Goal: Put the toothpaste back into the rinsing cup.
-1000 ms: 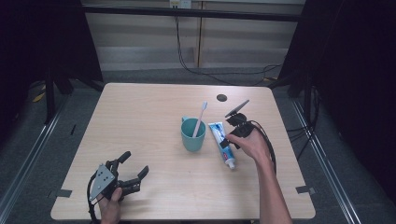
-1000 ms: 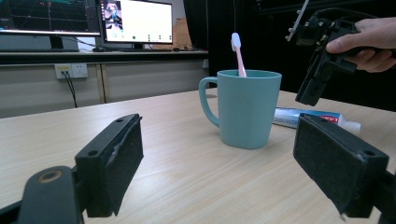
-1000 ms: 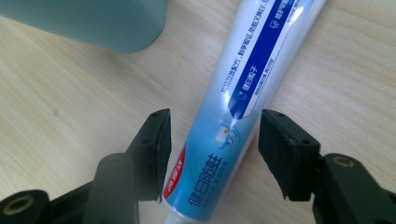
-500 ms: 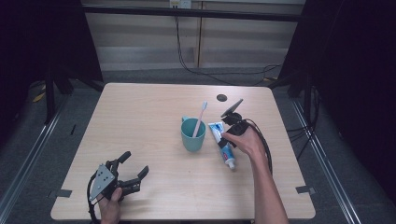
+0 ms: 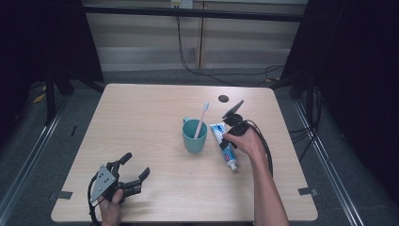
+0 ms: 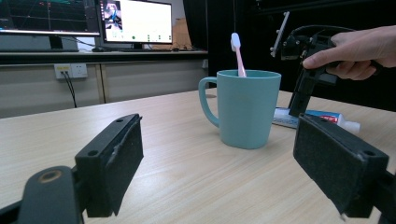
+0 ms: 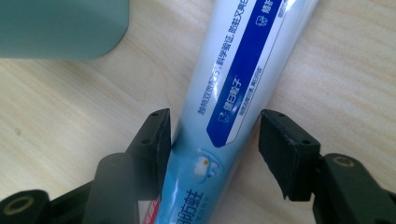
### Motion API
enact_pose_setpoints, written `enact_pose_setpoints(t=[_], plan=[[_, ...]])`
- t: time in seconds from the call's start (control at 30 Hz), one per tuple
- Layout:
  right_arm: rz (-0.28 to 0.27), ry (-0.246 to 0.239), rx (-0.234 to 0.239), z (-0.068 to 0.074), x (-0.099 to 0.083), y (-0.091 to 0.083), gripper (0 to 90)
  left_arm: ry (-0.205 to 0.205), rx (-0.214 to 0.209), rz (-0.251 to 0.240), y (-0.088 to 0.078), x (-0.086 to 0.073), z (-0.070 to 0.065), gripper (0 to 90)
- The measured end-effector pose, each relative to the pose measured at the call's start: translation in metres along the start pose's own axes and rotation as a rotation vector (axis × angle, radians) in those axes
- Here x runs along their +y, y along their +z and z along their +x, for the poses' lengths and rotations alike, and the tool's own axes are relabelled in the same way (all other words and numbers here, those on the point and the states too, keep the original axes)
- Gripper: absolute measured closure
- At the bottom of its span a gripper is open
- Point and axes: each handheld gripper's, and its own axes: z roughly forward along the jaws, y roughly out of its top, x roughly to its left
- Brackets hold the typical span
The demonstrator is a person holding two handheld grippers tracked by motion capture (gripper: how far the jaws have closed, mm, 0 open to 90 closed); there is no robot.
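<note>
Right tool (image 7: 214,135), just reopened, astride Chinese-lettered toothpaste tube (image 7: 233,88).

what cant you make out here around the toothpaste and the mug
- Toothpaste tube: both ends are cut off by the frame edges in the right gripper view; in the high view the hand covers its middle.
- Right gripper: jaws straddle the tube, the left pad at its side; whether they press it is unclear.
- Toothbrush: its handle is hidden inside the mug.
- Tube print: too small in the high view.
</note>
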Motion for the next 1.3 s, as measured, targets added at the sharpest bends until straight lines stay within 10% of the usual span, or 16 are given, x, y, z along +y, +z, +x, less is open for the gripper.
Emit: enact_pose_setpoints(t=[0.53, 1.3], plan=[[0.035, 0.032, -0.011, 0.001, 0.003, 0.013, 45.2, 0.000, -0.001, -0.001, 0.000, 0.000, 0.000, 15.8], [-0.023, 0.100, 0.020, -0.004, -0.006, 0.005, 72.3, 0.000, -0.002, -0.001, 0.000, 0.000, 0.000, 15.8]])
